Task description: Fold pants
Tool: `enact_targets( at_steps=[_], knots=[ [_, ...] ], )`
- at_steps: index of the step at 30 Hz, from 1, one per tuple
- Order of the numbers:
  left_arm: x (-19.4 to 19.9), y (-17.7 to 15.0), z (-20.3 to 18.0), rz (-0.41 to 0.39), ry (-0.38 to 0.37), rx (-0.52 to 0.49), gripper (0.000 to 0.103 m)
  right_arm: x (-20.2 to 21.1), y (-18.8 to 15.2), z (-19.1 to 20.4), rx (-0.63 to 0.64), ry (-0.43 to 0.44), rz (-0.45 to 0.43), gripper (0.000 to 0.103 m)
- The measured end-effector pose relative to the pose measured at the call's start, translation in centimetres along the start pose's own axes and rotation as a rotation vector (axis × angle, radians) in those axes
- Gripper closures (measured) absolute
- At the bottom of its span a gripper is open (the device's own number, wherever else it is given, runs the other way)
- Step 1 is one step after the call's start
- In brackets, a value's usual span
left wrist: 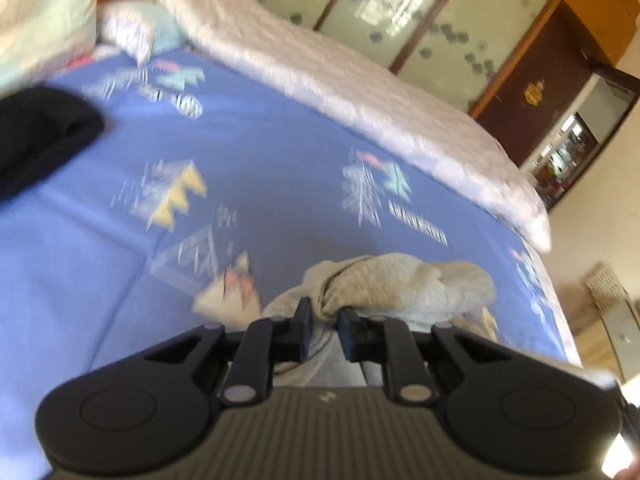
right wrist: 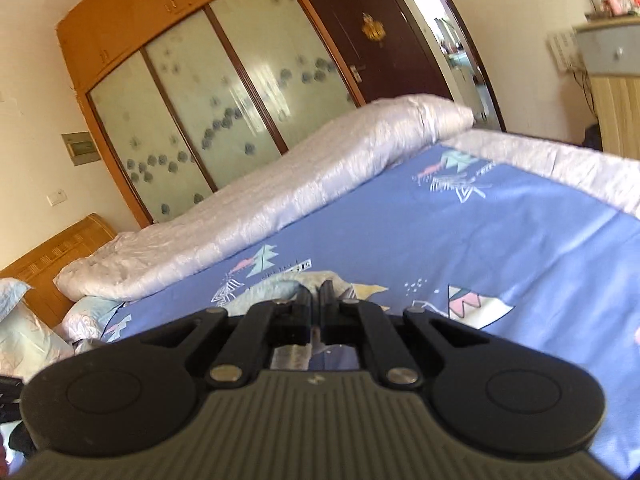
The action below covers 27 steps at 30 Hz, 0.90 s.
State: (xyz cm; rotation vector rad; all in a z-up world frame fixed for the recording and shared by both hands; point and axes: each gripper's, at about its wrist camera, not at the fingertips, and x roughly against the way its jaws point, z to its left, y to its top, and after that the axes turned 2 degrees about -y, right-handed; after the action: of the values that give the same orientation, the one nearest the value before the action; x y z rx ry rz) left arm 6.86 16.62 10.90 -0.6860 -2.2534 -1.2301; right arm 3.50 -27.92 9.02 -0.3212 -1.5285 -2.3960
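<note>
Two grippers are at work, and little folding shows yet — the pale grey fleece pants (left wrist: 400, 284) lie bunched in a crumpled heap on the blue patterned bedsheet (left wrist: 260, 152), at about five o'clock in the left wrist view. The left gripper (left wrist: 324, 324) has its jaws pinched on a gathered fold of them. The right gripper (right wrist: 317, 308) is closed tight; whether cloth sits between its jaws I cannot tell. Spreading flat, aligning the legs and folding all remain — by my judgement.
</note>
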Motion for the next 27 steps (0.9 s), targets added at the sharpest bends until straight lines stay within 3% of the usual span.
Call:
enact_targets(
  at_steps=[5, 7, 9, 11, 15, 16, 17, 18, 19, 20, 21, 23, 25, 26, 27],
  knots=[
    [1.2, -6.7, 2.1, 0.164, 0.054, -0.060, 0.088, -0.1, -2.6, -0.4, 0.069, -0.048, 0.082, 0.097],
    [1.1, -8.7, 2.7, 0.232, 0.073, -0.084, 0.077, -0.3, -4.1, -1.1, 0.078, -0.100, 0.135, 0.096],
    [1.4, -9.2, 2.7, 0.228, 0.113, -0.105, 0.069, -1.0, -5.2, -2.4, 0.049, -0.158, 0.203, 0.096],
    [1.7, -8.4, 1.8, 0.188, 0.121, -0.129, 0.057, -1.1, -5.7, -2.9, -0.005, -0.164, 0.233, 0.096],
    [0.3, -7.5, -3.0, 0.135, 0.074, -0.272, 0.029, -1.8, -6.1, -3.5, -0.069, -0.144, 0.263, 0.091],
    [-0.5, -7.4, -4.4, 0.128, 0.049, -0.323, 0.018, -1.2, -6.4, -3.3, -0.094, -0.133, 0.262, 0.086],
    [-1.5, -7.6, -5.8, 0.122, 0.029, -0.380, 0.013, -1.0, -6.7, -3.4, -0.115, -0.128, 0.265, 0.071],
    [-2.6, -7.9, -6.9, 0.123, 0.030, -0.426, 0.013, -1.1, -6.8, -3.4, -0.133, -0.125, 0.268, 0.061],
    [-3.9, -8.3, -7.9, 0.135, 0.053, -0.467, 0.014, -1.0, -7.1, -3.6, -0.148, -0.126, 0.269, 0.041],
    [-5.6, -8.6, -8.6, 0.156, 0.087, -0.500, 0.017, -1.0, -7.4, -3.8, -0.165, -0.127, 0.274, 0.033],
    [-7.2, -9.1, -9.1, 0.177, 0.120, -0.527, 0.020, -1.2, -7.7, -3.9, -0.182, -0.124, 0.288, 0.033],
    [-10.0, -10.2, -9.3, 0.231, 0.185, -0.578, 0.047, -1.2, -8.9, -4.2, -0.207, -0.113, 0.321, 0.031],
    [-11.2, -10.7, -9.0, 0.270, 0.218, -0.586, 0.066, -2.1, -9.8, -4.3, -0.232, -0.115, 0.367, 0.031],
    [-11.0, -10.3, -8.7, 0.268, 0.205, -0.569, 0.076, -2.8, -10.2, -4.3, -0.233, -0.106, 0.399, 0.038],
    [-10.3, -9.4, -8.4, 0.262, 0.178, -0.541, 0.077, -3.5, -10.4, -4.0, -0.219, -0.086, 0.439, 0.051]
  ],
)
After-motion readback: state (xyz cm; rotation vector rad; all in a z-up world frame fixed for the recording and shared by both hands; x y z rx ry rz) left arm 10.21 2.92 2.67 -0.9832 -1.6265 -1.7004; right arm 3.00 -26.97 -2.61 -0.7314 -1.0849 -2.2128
